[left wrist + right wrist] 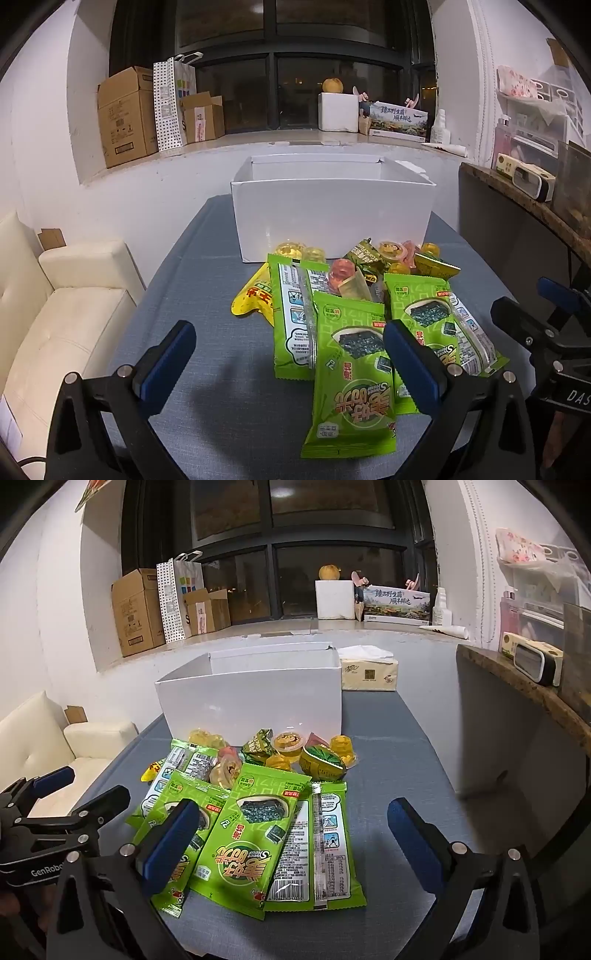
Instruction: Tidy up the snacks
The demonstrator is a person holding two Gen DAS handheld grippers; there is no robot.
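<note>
A: Left gripper first. State?
B: Jaws wide, holding nothing. It hangs over the near end of the table. Its right finger overlaps a green seaweed pack in view; whether they touch, cannot tell.

A: Right gripper?
B: Also wide, nothing between the fingers. It sits above the near packs. The left finger crosses in front of one pack; the middle pack lies face-up between the fingers.

A: The snacks, where?
B: All in one heap on the blue-grey table, just near of the white box. Green packs nearest, two turned label-side up. Behind them, jelly cups, yellow and pink, and small green wrapped pieces. A yellow pouch pokes out on the heap's left.

A: Box contents?
B: Open at the top. Only the inner far wall shows; the bottom is hidden behind the near wall, so contents unknown.

A: Beyond it?
B: A tissue pack just right of the box, at the far edge.
</note>
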